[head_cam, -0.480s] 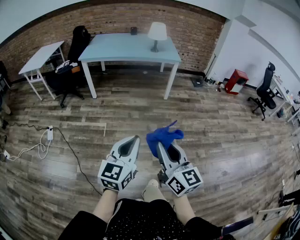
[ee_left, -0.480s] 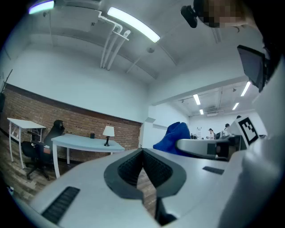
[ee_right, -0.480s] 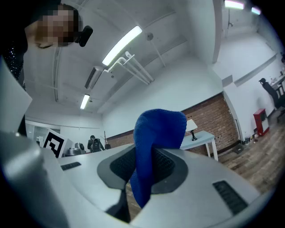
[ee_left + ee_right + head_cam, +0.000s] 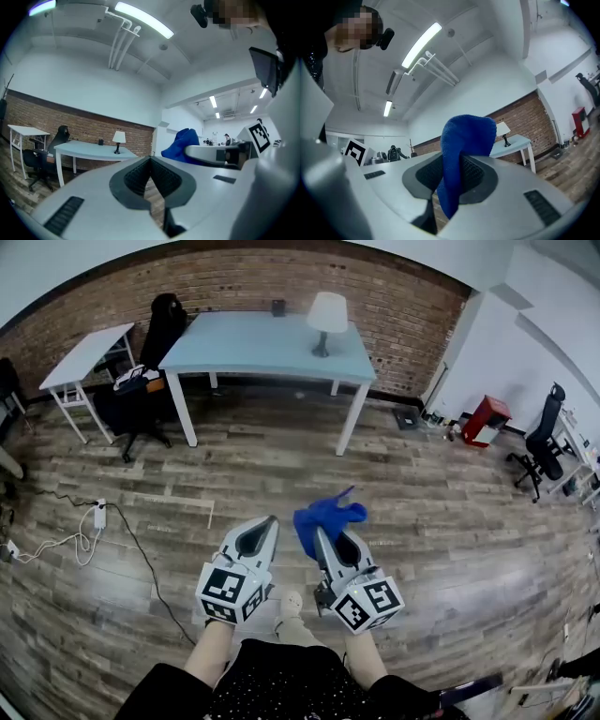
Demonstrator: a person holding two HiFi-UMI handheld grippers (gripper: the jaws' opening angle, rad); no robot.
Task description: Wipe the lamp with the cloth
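- Nearest, low above the plank floor (image 4: 441, 521): left gripper (image 4: 269, 519), jaws pressed together with nothing between.
- Just beside it: right gripper (image 4: 321, 532), clamped on the blue cloth (image 4: 328, 515), bunched above the jaw tips.
- Far across the room, against the brick wall (image 4: 234, 287): pale blue table (image 4: 253, 341), with the white-shaded lamp (image 4: 327, 315) upright near its right end, well apart from the cloth.

My left gripper (image 4: 266, 521) held low, jaws together, empty, my right gripper (image 4: 320, 532) just beside it, clamped on the cloth (image 4: 326, 515), both pointing forward
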